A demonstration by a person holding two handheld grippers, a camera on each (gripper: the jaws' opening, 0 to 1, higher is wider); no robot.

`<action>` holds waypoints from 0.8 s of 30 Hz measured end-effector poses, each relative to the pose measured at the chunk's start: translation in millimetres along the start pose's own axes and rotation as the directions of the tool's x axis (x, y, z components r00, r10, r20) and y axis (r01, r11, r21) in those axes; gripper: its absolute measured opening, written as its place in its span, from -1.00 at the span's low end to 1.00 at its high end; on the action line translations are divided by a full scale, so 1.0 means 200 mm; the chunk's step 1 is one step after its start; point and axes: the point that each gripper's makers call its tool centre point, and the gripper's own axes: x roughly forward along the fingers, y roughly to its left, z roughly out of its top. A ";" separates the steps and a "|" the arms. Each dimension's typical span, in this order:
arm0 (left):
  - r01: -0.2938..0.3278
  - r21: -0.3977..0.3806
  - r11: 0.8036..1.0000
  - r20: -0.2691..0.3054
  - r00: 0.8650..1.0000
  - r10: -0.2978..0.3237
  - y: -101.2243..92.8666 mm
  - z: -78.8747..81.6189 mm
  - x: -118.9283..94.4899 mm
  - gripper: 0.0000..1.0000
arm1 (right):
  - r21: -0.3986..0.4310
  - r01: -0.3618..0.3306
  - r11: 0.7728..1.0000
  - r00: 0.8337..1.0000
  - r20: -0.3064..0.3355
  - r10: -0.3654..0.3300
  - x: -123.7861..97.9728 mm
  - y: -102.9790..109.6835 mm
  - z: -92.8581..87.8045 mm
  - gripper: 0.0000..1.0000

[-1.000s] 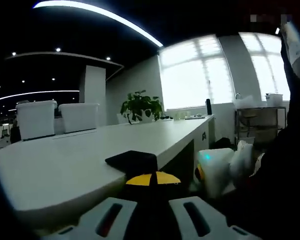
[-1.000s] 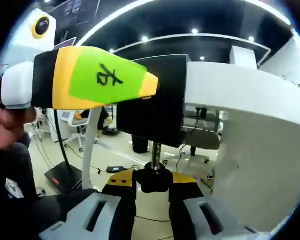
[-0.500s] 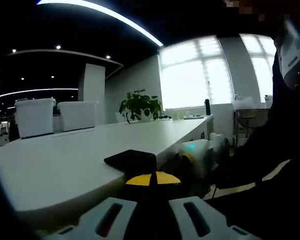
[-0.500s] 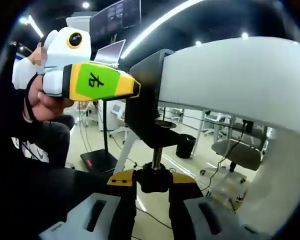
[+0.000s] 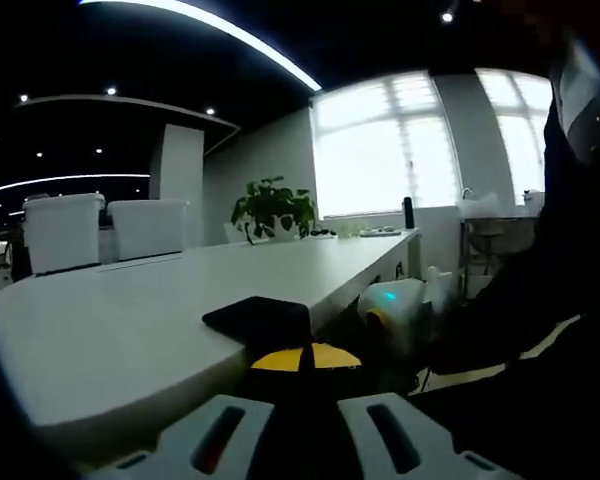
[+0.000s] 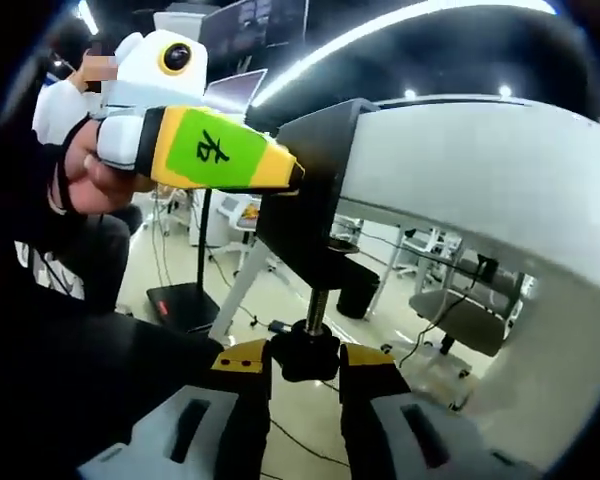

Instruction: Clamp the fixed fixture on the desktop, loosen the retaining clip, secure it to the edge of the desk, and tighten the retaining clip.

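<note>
A black C-shaped clamp fixture (image 6: 315,200) sits over the edge of the white desk (image 6: 480,170). Its top plate (image 5: 258,318) lies flat on the desk (image 5: 130,320). My left gripper (image 5: 305,360) is shut on the fixture's upper part. In the right gripper view it comes in from the left as a yellow and green nose (image 6: 292,176) touching the clamp's upright side. Under the desk a threaded screw (image 6: 315,305) hangs down to a black knob (image 6: 304,350), and my right gripper (image 6: 305,362) is shut on that knob. The right gripper (image 5: 392,308) also appears white beside the desk edge.
Two white bins (image 5: 68,232) and a potted plant (image 5: 270,208) stand far back on the desk. A metal rack (image 5: 500,235) is by the windows. Below the desk are a stand's base (image 6: 180,300), an office chair (image 6: 470,320) and floor cables. A hand (image 6: 85,170) holds the left gripper.
The right gripper has swung around under the desk while staying on the knob, so its view has shifted. In the left gripper view it moved in closer to the desk edge. The fixture stays put.
</note>
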 end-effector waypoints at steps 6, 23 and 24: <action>0.022 0.027 0.999 0.007 1.000 -0.023 -0.01 0.00 0.00 -0.96 | 0.080 0.175 0.981 0.984 -0.034 -0.172 -0.04 -0.03 -0.01 -0.35; 0.051 0.033 0.998 0.049 0.997 -0.052 -0.02 0.03 0.02 -0.96 | 0.226 0.527 0.820 0.850 -0.132 -0.510 -0.11 -0.04 -0.02 0.13; 0.054 0.033 0.998 0.052 0.997 -0.056 -0.02 0.03 0.02 -0.96 | 0.232 0.537 0.811 0.844 -0.134 -0.520 -0.11 -0.04 -0.02 0.12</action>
